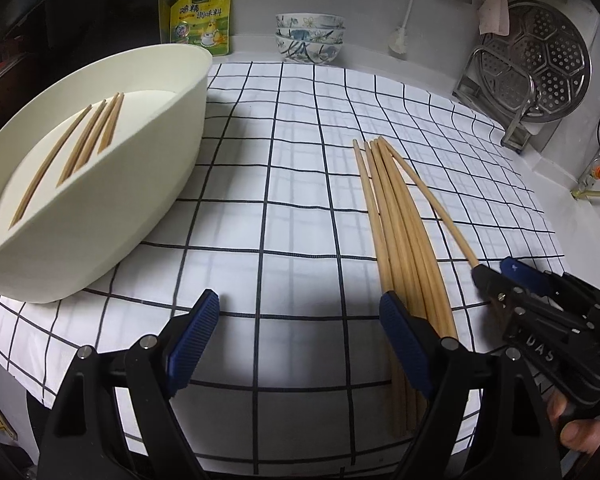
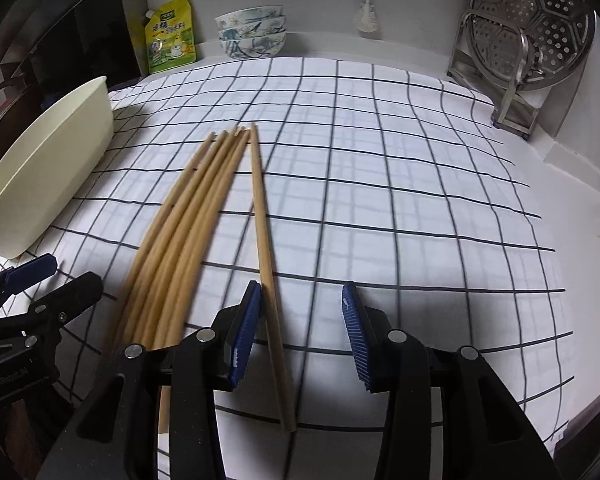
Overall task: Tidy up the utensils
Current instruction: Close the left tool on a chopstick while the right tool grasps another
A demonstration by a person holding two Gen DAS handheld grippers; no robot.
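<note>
A checked cloth (image 1: 300, 208) covers the counter (image 2: 572, 184), and a cream oval tub (image 1: 156, 184) sits at its left edge with four chopsticks (image 1: 88, 144) lying inside, their long axes running from the near left toward the far right. Against the back wall stand a yellow seasoning pouch (image 1: 200, 20), a stack of patterned bowls (image 1: 310, 38) and, at the far right, a perforated steel steamer plate (image 1: 544, 64) propped in a metal rack (image 2: 496, 80). On the cloth right of the tub lies a bundle of loose chopsticks (image 1: 396, 232), packed side by side, long axes pointing away from the cameras with their narrow tips toward the back wall. The left hand-held gripper (image 1: 298, 340) hangs wide open over bare cloth, holding nothing, its right finger just beside the bundle. One single chopstick (image 2: 266, 248) lies splayed from the rest; the right hand-held gripper (image 2: 300, 332) stands partly open around its near end, its left pad (image 2: 246, 332) against the stick, the other pad clear of it.
</note>
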